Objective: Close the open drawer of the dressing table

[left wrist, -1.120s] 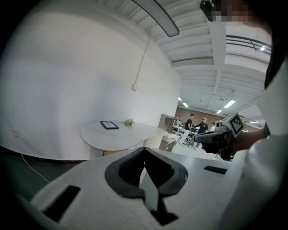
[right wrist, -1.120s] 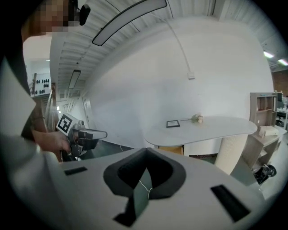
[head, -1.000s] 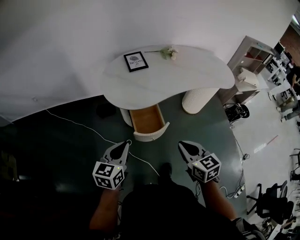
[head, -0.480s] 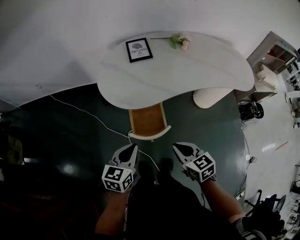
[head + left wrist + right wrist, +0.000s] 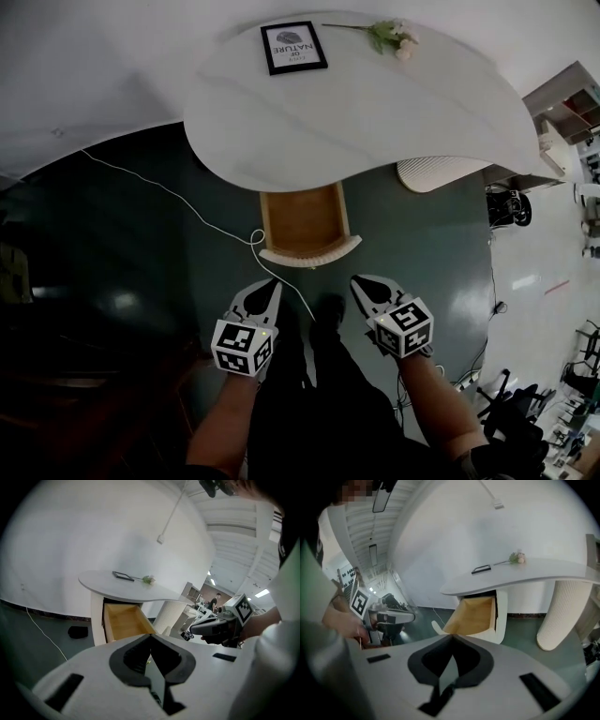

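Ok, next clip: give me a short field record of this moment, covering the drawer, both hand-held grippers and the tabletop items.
drawer: open, pulled out from under the table, inside looks empty
left hand-held gripper: shut, empty, short of drawer front
right hand-held gripper: shut, empty, short of drawer front
on table: picture frame, flower
floor: white cable beside drawer

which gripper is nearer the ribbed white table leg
Right. The right gripper is in front of the ribbed leg, offset left; the left gripper lies farther left.
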`<state>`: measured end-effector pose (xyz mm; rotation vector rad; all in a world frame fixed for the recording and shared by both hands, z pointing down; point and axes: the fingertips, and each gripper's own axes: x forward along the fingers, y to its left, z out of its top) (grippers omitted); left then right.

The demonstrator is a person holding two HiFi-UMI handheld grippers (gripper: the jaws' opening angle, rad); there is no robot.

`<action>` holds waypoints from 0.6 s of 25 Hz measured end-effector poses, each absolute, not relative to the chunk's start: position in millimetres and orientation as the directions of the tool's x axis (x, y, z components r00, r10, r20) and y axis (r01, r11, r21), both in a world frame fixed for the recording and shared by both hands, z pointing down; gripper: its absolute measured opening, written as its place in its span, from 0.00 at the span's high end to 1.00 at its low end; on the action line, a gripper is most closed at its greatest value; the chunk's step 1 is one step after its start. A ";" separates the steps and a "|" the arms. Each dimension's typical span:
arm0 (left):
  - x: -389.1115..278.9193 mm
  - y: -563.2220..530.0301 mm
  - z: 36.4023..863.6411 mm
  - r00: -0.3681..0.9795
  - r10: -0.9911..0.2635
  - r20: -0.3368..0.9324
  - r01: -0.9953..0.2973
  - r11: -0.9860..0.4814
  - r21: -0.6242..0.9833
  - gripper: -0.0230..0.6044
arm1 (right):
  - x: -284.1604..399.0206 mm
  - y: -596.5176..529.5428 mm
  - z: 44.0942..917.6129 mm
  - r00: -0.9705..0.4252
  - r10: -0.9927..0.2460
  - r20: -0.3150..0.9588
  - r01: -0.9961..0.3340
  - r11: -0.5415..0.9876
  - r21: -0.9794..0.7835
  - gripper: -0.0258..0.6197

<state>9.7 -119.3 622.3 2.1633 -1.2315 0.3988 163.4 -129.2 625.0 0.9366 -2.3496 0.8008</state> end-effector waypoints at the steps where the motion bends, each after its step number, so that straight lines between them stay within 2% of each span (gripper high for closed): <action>1: 10.8 -120.5 630.5 0.529 -0.660 0.533 -0.848 -0.387 0.363 0.96 | 161.5 -130.9 631.1 -0.645 -0.452 0.616 -0.738 0.578 -0.349 0.95; 15: 5.1 -132.3 704.5 0.563 -0.602 0.565 -0.826 -0.396 0.401 0.96 | 145.9 -153.4 696.3 -0.605 -0.479 0.636 -0.787 0.480 -0.388 0.95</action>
